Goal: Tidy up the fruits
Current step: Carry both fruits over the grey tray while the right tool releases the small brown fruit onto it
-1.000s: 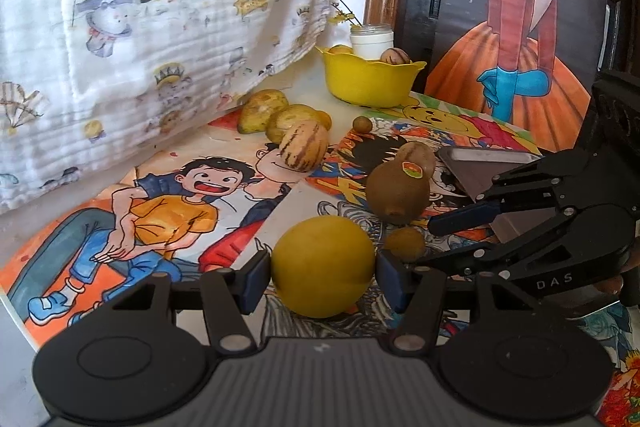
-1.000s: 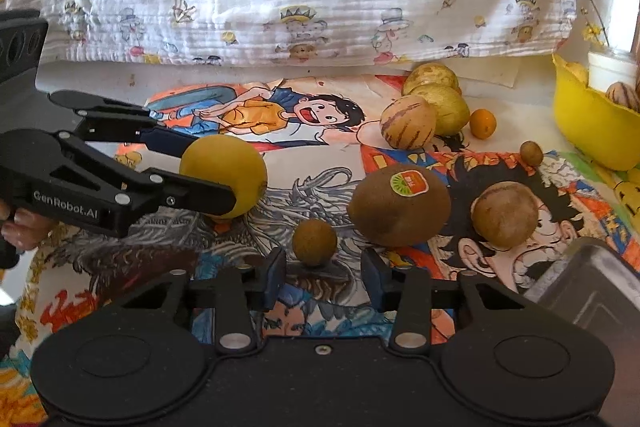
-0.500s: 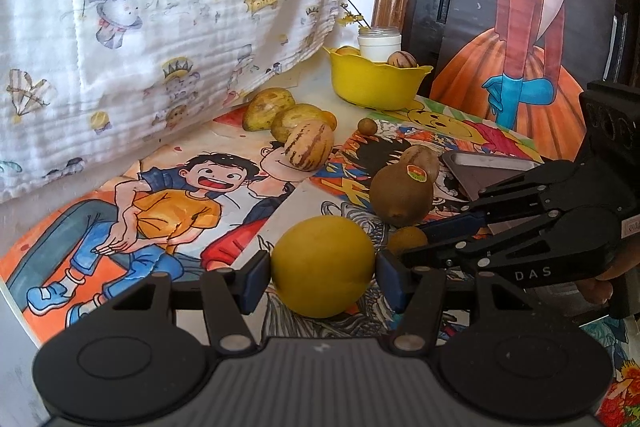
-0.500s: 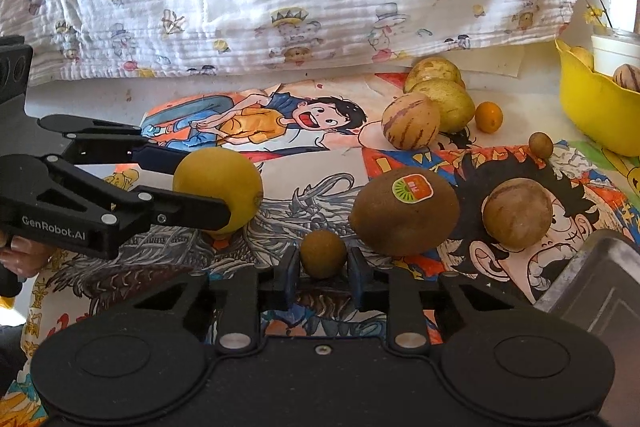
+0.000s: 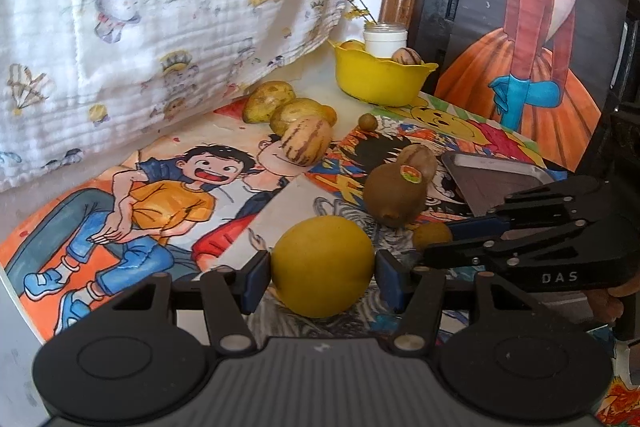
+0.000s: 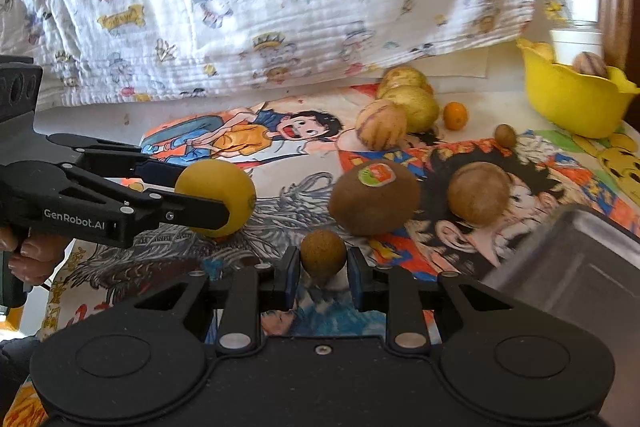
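Left wrist view first: the left gripper [image 5: 322, 277] squeezes a big yellow round fruit [image 5: 322, 265] between its two blue pads, one on each side, so the fruit will not roll off. Just to the right, the right gripper [image 5: 436, 241] pinches a small brown ball fruit [image 5: 430, 235]. Behind them a kiwi [image 5: 394, 193] with a sticker lies loose on the cartoon mat [image 5: 160, 195]. Past it sits a metal tray [image 5: 496, 175], and far back a yellow bowl [image 5: 378, 81] that already has fruit in it.

Right wrist view, left to right: the left gripper [image 6: 224, 199] with the yellow fruit [image 6: 218, 197], then the right gripper [image 6: 323, 273] closed tight on the small brown fruit [image 6: 323, 253], then the kiwi [image 6: 374, 197] and a round tan fruit [image 6: 478, 193]. I think both fruits are held so that they can go to the tray or bowl next.
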`<state>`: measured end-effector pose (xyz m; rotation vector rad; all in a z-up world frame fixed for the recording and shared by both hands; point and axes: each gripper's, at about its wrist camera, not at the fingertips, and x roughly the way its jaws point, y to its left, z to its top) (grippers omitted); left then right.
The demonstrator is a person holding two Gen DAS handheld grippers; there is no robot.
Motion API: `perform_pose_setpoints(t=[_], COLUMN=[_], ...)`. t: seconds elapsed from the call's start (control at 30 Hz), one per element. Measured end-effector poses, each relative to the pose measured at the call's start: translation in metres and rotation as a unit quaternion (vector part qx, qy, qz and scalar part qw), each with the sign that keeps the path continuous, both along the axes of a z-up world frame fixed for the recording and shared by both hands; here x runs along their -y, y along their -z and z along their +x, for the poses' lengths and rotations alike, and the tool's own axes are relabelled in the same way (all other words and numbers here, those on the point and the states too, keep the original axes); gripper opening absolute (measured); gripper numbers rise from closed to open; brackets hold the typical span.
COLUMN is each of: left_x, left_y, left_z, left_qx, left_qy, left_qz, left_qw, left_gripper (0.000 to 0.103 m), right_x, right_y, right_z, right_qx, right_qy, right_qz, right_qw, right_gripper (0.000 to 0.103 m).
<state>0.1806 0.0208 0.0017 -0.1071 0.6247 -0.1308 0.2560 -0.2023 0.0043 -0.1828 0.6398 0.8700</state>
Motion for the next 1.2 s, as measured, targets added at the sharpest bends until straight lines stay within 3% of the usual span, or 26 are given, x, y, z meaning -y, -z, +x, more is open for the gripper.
perform_pose_setpoints(t=[0.33, 0.73, 0.97, 1.2], left_x=[0.041, 0.116, 0.152, 0.171], left_y=[-0.021, -0.047, -0.04, -0.017], left_z=[0.008, 0.07, 0.117, 0.146], left_qx=[0.006, 0.041, 0.031, 0.003], left_qy=[0.017, 0.055, 0.095, 0.108], left_qz=[-0.011, -0.006, -0.022, -0.021], left_qw=[0.9998, 0.9976, 0.9948, 0.9939], left_gripper=[0.061, 0.061, 0.061, 0.061], right_x=[0.078, 0.155, 0.173, 0.173], right_y=[-0.012, -0.009, 0.004, 0.015], right_z=[-0.006, 0.032, 0.067, 0.079], right_qx=[0.029, 0.091, 0.082, 0.065], right_qy=[0.088, 0.213, 0.251, 0.257], right_qz=[0.014, -0.005, -0.02, -0.026], right_qw=[0.996, 0.973, 0.964, 0.964], right_gripper=[0.027, 0.027, 0.027, 0.027])
